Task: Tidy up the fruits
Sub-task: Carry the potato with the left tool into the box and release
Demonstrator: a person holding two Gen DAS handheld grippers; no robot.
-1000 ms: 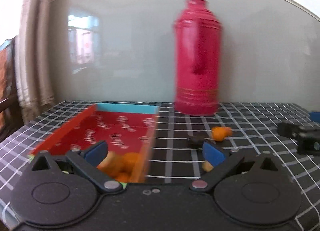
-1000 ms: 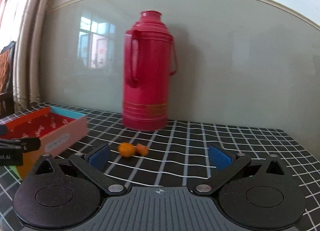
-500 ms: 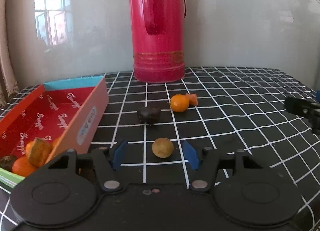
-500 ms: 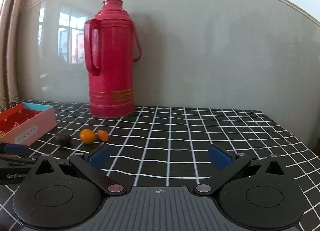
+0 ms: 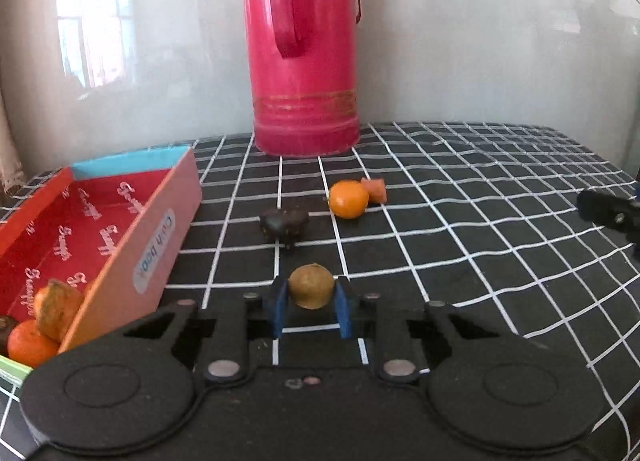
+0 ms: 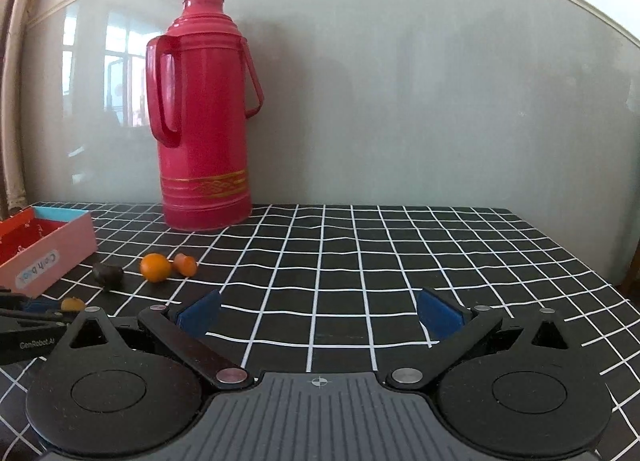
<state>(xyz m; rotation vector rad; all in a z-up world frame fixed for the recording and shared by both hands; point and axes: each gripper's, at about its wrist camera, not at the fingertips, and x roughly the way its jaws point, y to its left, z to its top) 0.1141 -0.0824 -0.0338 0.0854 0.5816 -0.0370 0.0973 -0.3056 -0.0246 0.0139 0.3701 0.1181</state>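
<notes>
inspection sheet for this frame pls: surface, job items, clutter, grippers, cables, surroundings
Surface: black tablecloth with white grid, slightly wrinkled.
Job's things: round tan-brown fruit between the left gripper's blue pads; round orange fruit, small orange chunk and dark lumpy fruit loose on the cloth; red cardboard box with pink side already holding orange fruits in its near corner.
Clutter: tall red metal thermos at the back.
Grippers: left gripper shut on the tan-brown fruit; right gripper open, empty.
Cables: nothing seen.
Surroundings: glossy grey wall panel, reflecting a window.

A round tan fruit [image 5: 311,286] sits on the checked cloth (an orange one [image 5: 348,199] lies beyond).
</notes>
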